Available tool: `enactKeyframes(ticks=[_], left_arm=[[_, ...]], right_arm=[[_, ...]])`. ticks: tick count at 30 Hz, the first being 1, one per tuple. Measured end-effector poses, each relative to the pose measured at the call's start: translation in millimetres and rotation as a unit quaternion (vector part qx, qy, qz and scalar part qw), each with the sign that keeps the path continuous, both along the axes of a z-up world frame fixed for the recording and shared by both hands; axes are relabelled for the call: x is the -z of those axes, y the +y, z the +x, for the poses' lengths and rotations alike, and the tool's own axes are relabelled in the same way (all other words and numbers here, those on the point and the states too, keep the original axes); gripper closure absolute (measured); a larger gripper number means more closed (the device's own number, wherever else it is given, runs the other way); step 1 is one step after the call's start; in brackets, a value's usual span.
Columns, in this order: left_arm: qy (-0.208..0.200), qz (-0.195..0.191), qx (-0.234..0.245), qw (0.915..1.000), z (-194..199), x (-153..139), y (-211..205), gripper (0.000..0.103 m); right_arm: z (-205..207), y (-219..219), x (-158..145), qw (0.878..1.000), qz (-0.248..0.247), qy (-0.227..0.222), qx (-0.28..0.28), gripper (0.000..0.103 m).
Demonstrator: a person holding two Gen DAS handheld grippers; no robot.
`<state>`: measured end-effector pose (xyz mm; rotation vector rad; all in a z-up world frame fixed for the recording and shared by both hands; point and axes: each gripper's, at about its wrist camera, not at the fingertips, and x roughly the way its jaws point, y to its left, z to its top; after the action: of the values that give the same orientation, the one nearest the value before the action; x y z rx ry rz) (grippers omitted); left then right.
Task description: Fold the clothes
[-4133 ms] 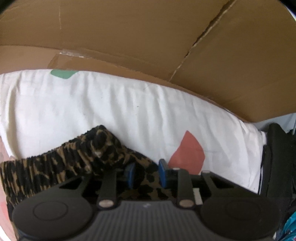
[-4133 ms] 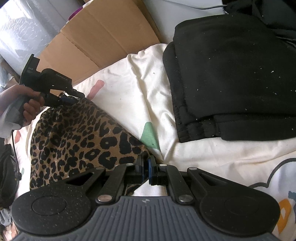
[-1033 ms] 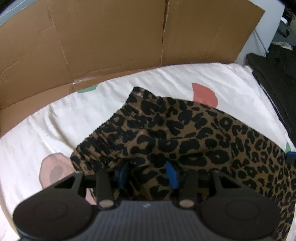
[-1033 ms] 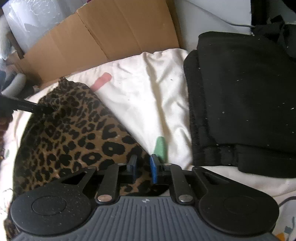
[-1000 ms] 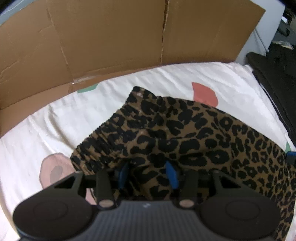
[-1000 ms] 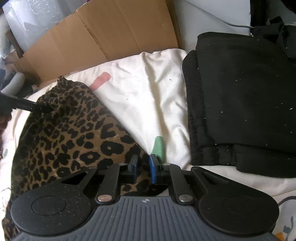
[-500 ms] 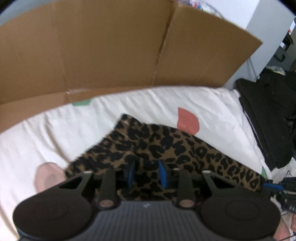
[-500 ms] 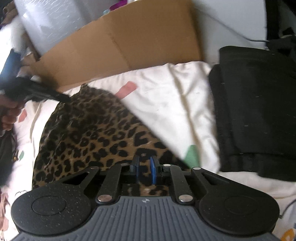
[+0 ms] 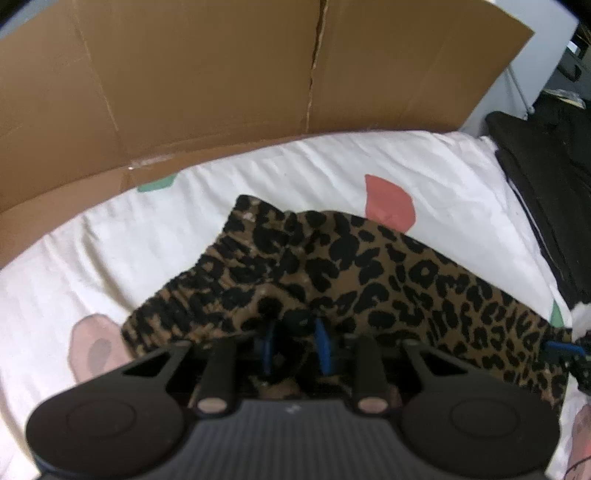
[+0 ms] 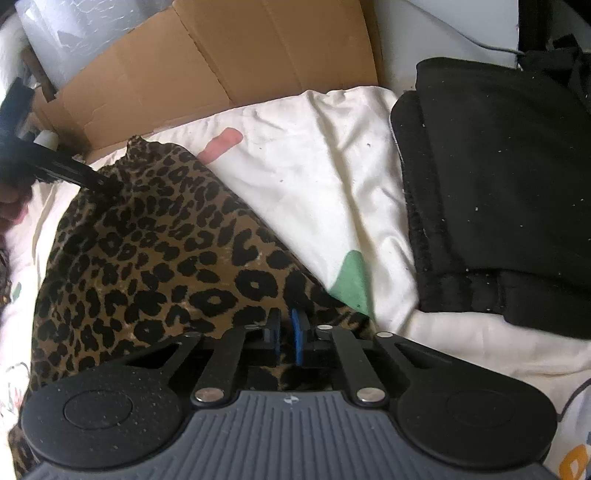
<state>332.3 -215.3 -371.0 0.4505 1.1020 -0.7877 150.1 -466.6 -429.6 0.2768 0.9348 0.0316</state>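
Note:
A leopard-print garment [image 9: 362,269] with an elastic waistband lies on a white printed sheet [image 9: 147,236]. My left gripper [image 9: 295,334] is shut on a bunch of the garment's fabric near its waistband end. My right gripper [image 10: 286,328] is shut on the garment's opposite edge [image 10: 155,258], and the cloth stretches between the two. The left gripper also shows in the right wrist view [image 10: 99,182] at the far corner of the garment. The right gripper's blue tips show at the right edge of the left wrist view [image 9: 557,347].
A flattened cardboard sheet [image 9: 258,74] stands along the far side of the bed. A stack of folded black clothes [image 10: 498,184] lies on the sheet to the right of the garment. Bubble wrap [image 10: 85,33] is behind the cardboard.
Both grippers have kept their hold on the garment. The left gripper has come lower and closer to the sheet over the last half second, and the garment looks more spread between the grippers.

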Motion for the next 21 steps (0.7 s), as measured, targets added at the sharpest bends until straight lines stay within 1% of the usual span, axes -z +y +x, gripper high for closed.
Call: enactKeyframes(ticks=[1,2,3,5,7,8,10,13,17,19,20,21], left_arm=[[-0.003,0.003,0.000,1.0000,-2.9,-3.6,2.7,0.076],[-0.007,0.007,-0.001,0.9999,-6.5,-7.6,5.5,0.071],[-0.011,0.008,0.000,0.9999,-10.6,-12.1,9.2,0.069],[-0.014,0.004,0.006,0.9999,-16.8,-18.8,13.9,0.069],[-0.004,-0.007,0.007,0.9999,-24.1,-21.8,21.0,0.068],[0.001,-0.013,0.007,0.9999,-27.8,-23.3,24.5,0.068],[0.010,-0.023,0.008,0.9996,-35.2,-25.4,31.5,0.068],[0.020,-0.019,0.016,0.9995,-50.5,-13.4,40.0,0.068],[0.025,-0.014,0.020,0.9994,-66.6,-1.2,50.3,0.068],[0.021,-0.012,0.019,0.9995,-70.8,4.1,54.5,0.068],[0.018,-0.010,0.017,0.9996,-72.2,6.9,56.1,0.067],[0.014,-0.005,0.017,0.9997,-73.9,9.8,57.5,0.067]], right_arm=[[-0.7,0.2,0.1,1.000,-0.003,-0.002,-0.001,0.094],[-0.2,0.0,0.1,1.000,-0.003,-0.001,0.000,0.094],[0.8,-0.4,0.0,1.000,-0.002,0.000,0.003,0.094],[1.7,0.9,-1.8,1.000,-0.005,0.004,0.010,0.094],[2.4,4.2,-6.1,1.000,-0.014,0.008,0.017,0.093],[1.9,6.2,-9.2,1.000,-0.013,0.005,0.015,0.091],[0.0,10.0,-15.1,1.000,-0.003,-0.009,0.002,0.093],[-2.1,20.4,-23.2,0.999,0.016,-0.031,-0.027,0.093],[3.9,46.3,-25.0,0.998,0.040,-0.034,-0.047,0.092],[7.5,62.7,-24.9,0.996,0.041,-0.034,-0.068,0.087],[9.0,70.5,-25.5,0.996,0.038,-0.038,-0.078,0.080],[10.8,78.1,-26.5,0.995,0.032,-0.044,-0.087,0.066]])
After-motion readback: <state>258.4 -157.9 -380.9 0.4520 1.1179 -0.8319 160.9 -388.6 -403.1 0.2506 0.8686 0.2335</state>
